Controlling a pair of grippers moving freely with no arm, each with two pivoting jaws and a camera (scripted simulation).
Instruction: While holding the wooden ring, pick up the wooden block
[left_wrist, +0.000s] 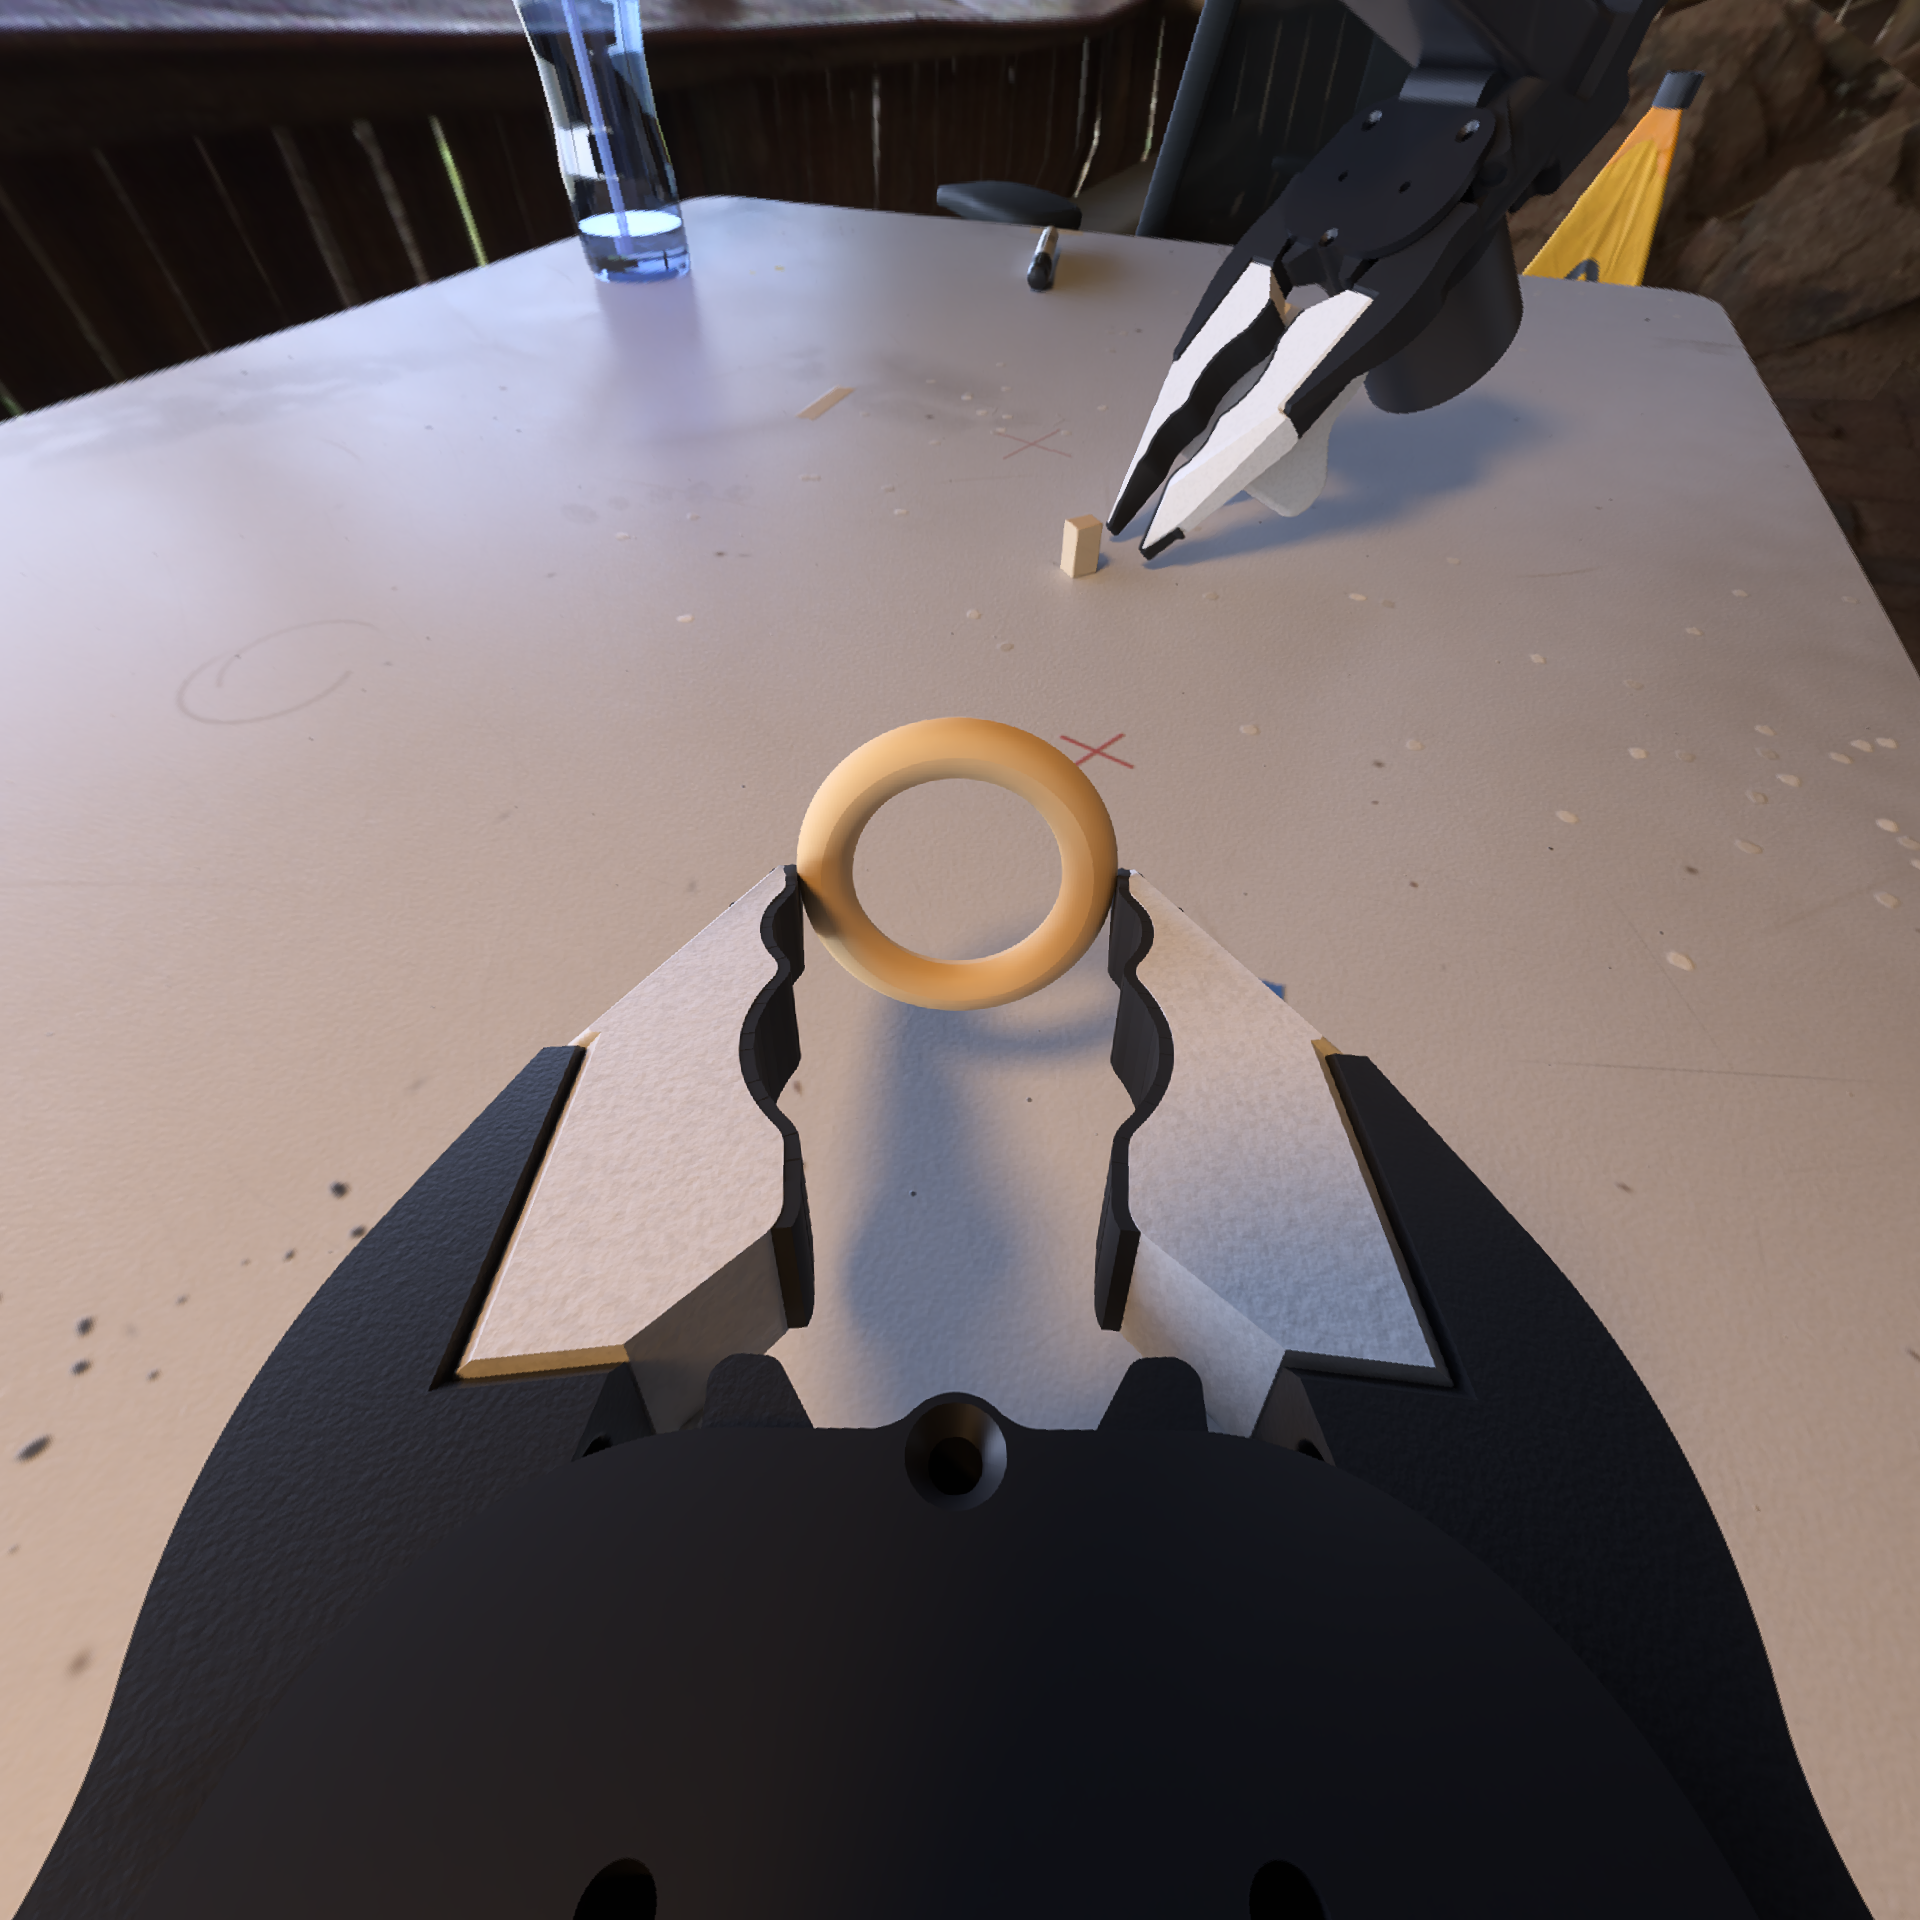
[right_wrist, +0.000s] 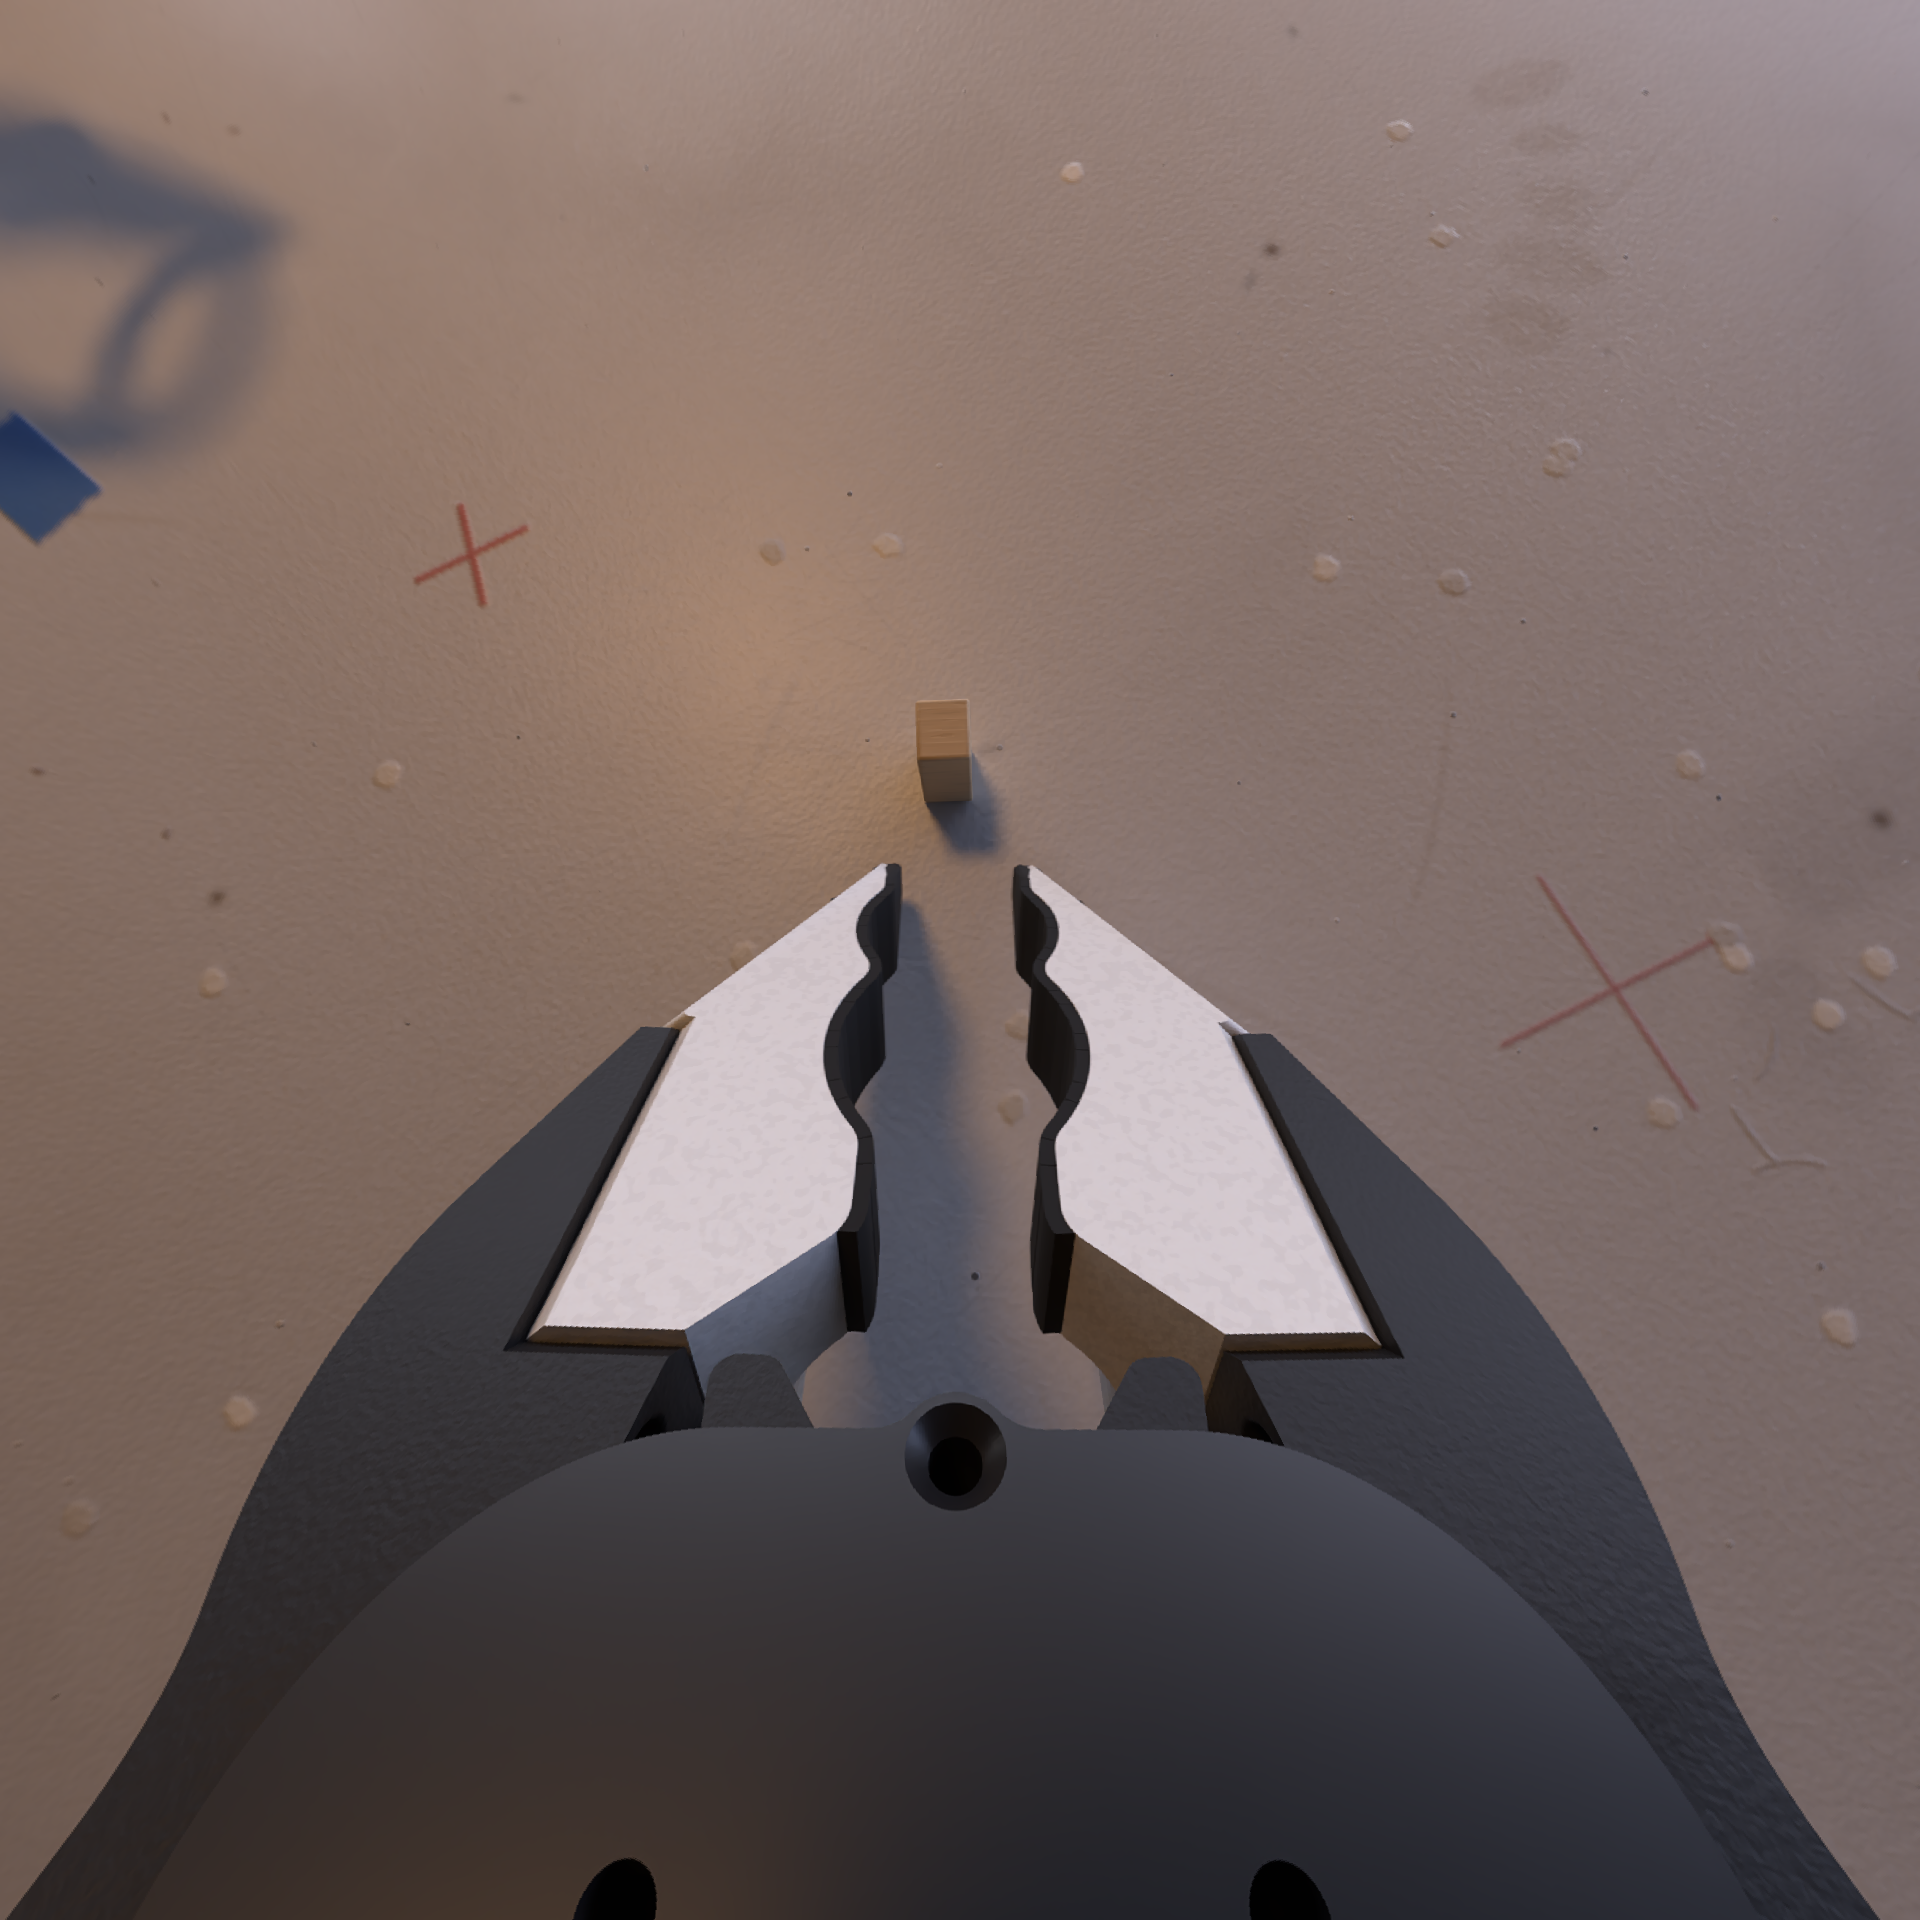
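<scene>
Ring half done: left gripper is clamped on the wooden ring, pinched at the fingertips and lifted off the table.

Block half pending — right gripper is parted and empty; the wooden block stands upright just ahead of its tips, roughly centred on the gap, untouched.

Left wrist view alone shows the ring, a water glass and a pen far beyond; right wrist view alone shows the block's line-up — only the ring's shadow appears there.
</scene>
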